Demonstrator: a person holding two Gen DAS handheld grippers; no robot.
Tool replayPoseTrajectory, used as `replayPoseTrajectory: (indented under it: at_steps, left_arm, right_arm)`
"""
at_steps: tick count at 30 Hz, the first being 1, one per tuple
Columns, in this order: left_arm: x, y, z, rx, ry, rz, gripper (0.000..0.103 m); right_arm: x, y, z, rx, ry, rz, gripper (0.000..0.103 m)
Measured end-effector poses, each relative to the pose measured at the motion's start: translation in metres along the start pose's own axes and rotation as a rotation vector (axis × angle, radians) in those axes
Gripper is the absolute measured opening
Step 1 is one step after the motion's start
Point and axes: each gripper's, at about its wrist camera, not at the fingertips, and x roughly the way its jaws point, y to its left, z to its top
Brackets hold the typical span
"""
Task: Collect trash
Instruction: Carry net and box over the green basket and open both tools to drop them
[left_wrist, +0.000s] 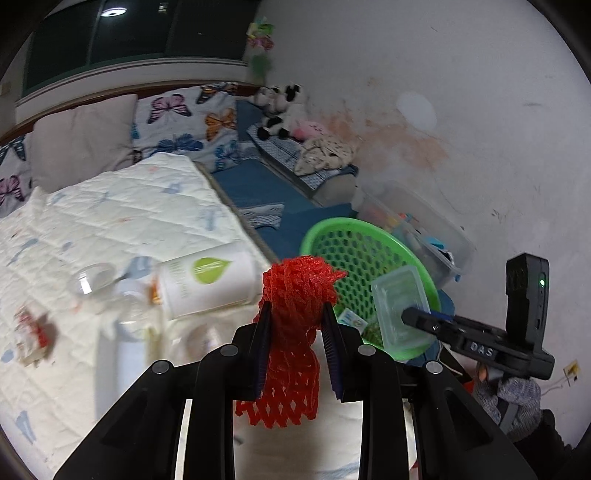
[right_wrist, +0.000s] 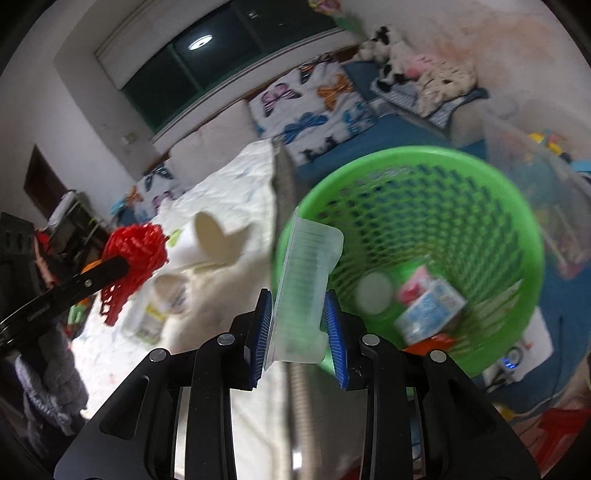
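Now both grippers are clamped on trash. The left gripper (left_wrist: 295, 314) pinches a red foam net (left_wrist: 291, 332) above the bed (left_wrist: 110, 214), its loose end hanging below the pads. The right gripper (right_wrist: 298, 321) squeezes a clear plastic tray (right_wrist: 306, 280) at the rim of the green basket (right_wrist: 480, 177), which holds a small carton (right_wrist: 432, 310) and other scraps. A paper cup (left_wrist: 210, 284) lies on the bed.

Black gripper (left_wrist: 295, 347), blue pads; grey knit sleeve (left_wrist: 517, 402).
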Motion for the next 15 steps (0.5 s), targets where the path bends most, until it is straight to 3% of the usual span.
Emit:
replayPoseTrajectory:
  at_steps: [9, 12, 15]
  left_arm:
    - [0.045, -0.038, 0.015, 0.055, 0.053, -0.039, 0.026]
    - [0.059, -0.050, 0.020, 0.074, 0.068, -0.048, 0.026]
    - [0.071, -0.060, 0.022, 0.089, 0.084, -0.056, 0.026]
  right_arm:
    - [0.000, -0.043, 0.011, 0.037, -0.027, -0.120, 0.033]
    - [-0.002, -0.054, 0.011, 0.057, -0.033, -0.130, 0.043]
    - [-0.006, -0.060, 0.011, 0.061, -0.041, -0.140, 0.044]
